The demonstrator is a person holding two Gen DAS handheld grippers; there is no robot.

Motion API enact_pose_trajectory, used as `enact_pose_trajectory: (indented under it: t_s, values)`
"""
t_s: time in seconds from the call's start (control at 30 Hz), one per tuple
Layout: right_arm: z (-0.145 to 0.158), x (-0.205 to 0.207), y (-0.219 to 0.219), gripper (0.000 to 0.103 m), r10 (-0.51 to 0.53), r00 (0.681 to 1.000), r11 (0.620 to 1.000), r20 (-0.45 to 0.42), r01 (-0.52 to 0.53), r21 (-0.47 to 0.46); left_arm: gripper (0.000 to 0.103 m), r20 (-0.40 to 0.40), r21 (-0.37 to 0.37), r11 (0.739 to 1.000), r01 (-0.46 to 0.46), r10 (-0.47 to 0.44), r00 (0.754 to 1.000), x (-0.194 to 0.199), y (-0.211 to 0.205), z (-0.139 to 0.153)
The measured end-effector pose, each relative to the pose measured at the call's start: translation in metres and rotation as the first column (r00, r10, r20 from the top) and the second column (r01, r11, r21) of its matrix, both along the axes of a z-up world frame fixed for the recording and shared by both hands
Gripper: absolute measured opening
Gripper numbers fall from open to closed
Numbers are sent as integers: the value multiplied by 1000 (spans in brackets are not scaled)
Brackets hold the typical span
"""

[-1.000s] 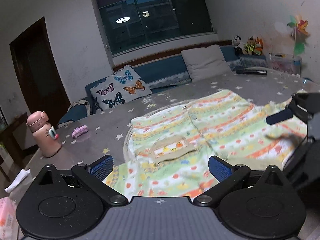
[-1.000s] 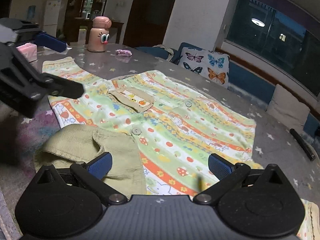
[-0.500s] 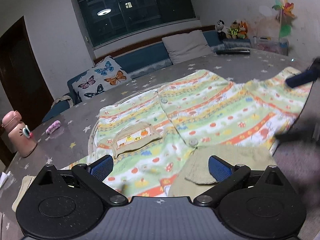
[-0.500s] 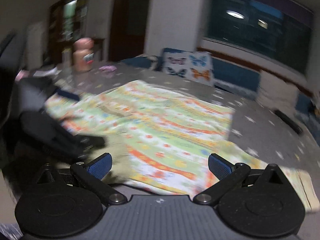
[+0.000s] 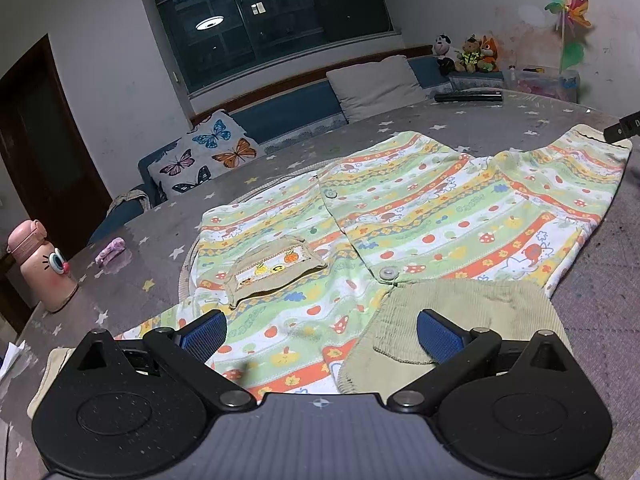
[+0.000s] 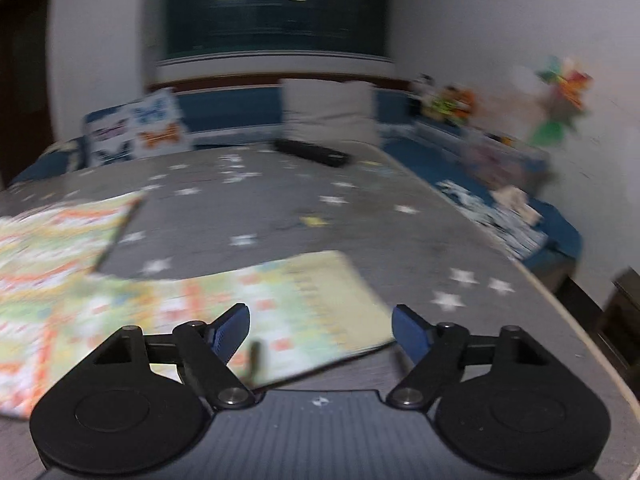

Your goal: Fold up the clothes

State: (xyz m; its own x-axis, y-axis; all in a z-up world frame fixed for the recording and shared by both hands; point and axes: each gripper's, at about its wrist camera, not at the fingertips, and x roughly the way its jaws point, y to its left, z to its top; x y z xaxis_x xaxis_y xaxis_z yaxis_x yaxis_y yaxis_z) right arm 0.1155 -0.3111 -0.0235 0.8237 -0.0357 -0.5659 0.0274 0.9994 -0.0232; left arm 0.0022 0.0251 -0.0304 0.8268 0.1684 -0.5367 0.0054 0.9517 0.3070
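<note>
Dim indoor light — fisheye bending at edges.
Right wrist view heavily motion-blurred; ceiling lamp (image 5: 209, 23), seemingly a reflection, glares in window (image 5: 272, 24).

I saw the striped, fruit-print baby cardigan (image 5: 420, 216) lying flat, buttoned, on the star-patterned bench (image 5: 280, 152), one sleeve outstretched.

We have swung the right gripper (image 6: 320, 334) away from the shirt's (image 5: 400, 232) olive hem (image 5: 460, 320) to the far right sleeve (image 6: 280, 312), and its jaws are closing with the sleeve's cuff end between them, not yet pressed. In the left wrist view that gripper's dark tip (image 5: 624, 128) now sits at the sleeve's far end. Our left gripper (image 5: 320, 334) has sunk toward the hem, so the shirt front fills more of its view.
</note>
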Motion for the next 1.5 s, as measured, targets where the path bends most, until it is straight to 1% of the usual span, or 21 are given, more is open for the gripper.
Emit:
enact_pose_trajectory:
  t_s: [0.07,0.1,0.13,0.2,0.23,0.27,0.3,0.37,0.4,0.43,0.47,0.53,0.63,0.73,0.83,0.97,1.1,1.27,1.33,1.4,1.5]
  values:
    - [-5,6,-11,68,-25,999,1000,-20,25,14,103,-2,2,1000,-1,1,1000,0,0,0]
    - [-8,8,-14,66,-29,999,999,-32,29,22,103,-3,3,1000,-1,1,1000,0,0,1]
    - [-11,10,-15,60,-31,999,999,-43,32,30,103,-4,4,1000,-1,1,1000,0,0,1]
    - [-13,10,-15,56,-32,998,998,-48,34,43,103,-3,7,1000,-2,2,1000,0,-1,2]
    - [-13,10,-16,48,-33,998,998,-48,35,49,103,-2,8,1000,-2,2,1000,0,-1,3]
    - [-13,9,-17,43,-34,998,998,-48,36,55,103,0,8,1000,-2,2,1000,0,-1,4]
    - [-14,9,-18,42,-33,998,997,-48,36,61,103,2,8,1000,-2,2,1000,0,-1,5]
    - [-14,10,-20,22,-21,999,997,-48,25,76,103,12,6,1000,-2,2,1000,0,-1,9]
    - [-12,10,-21,18,-15,999,996,-48,19,88,103,18,6,1000,-2,2,1000,0,-1,11]
    - [-10,10,-21,11,-10,999,995,-47,15,99,103,23,6,1000,-2,2,1000,0,-1,12]
    - [-7,8,-21,7,-6,999,994,-43,11,107,103,28,7,1000,-2,2,1000,0,-1,14]
    - [0,5,-19,7,4,1000,993,-29,0,121,103,36,10,1000,-5,5,999,1,0,16]
    - [20,0,-10,7,48,999,987,15,-49,150,103,35,5,1000,-15,15,999,2,4,15]
    - [46,-8,6,7,133,989,976,67,-142,168,103,31,-4,1000,-25,25,999,1,6,13]
    - [71,-17,30,7,225,967,955,117,-242,168,103,33,-14,1000,-27,27,999,-1,8,12]
    - [100,-23,68,7,340,926,914,163,-366,174,103,46,-32,999,-33,35,998,-6,13,12]
    - [120,-29,117,7,466,865,852,184,-495,168,103,63,-50,998,-41,44,997,-11,19,14]
    - [122,-32,176,7,587,791,775,173,-611,165,103,75,-69,996,-52,57,996,-17,26,15]
    - [120,-34,197,7,619,768,749,165,-641,171,103,78,-75,995,-60,66,995,-18,28,15]
    - [117,-32,215,7,643,750,728,158,-662,179,103,78,-81,994,-68,75,994,-19,31,15]
    - [111,-29,232,7,662,735,705,149,-678,210,103,74,-86,994,-73,80,994,-20,34,14]
